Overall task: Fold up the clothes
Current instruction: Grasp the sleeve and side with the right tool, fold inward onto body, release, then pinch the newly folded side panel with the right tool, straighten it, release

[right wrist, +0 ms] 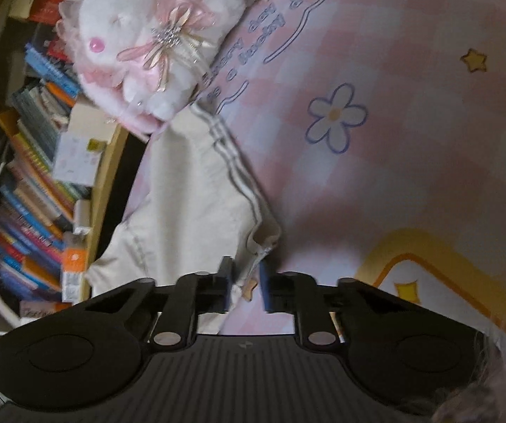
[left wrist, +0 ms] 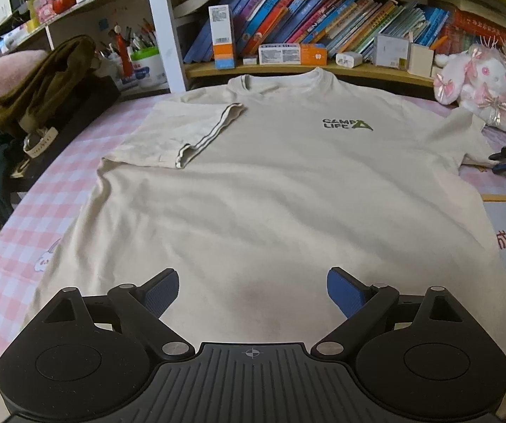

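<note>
A: Where's the cream cotton T-shirt (left wrist: 270, 194) lying?

B: Flat on the pink-and-white checked bed cover (left wrist: 59, 190), collar toward the bookshelf (left wrist: 305, 68). One sleeve (left wrist: 186, 134) is already turned in over the chest.

A: And the other sleeve (right wrist: 196, 190)?

B: It runs straight ahead of the right gripper (right wrist: 247, 285), whose fingers have nearly met on that sleeve's striped cuff corner, though the pinch looks unsettled. The fold probably goes toward the chest.

A: Left gripper (left wrist: 253, 292)?

B: Fingers spread wide over the hem, holding nothing
</note>
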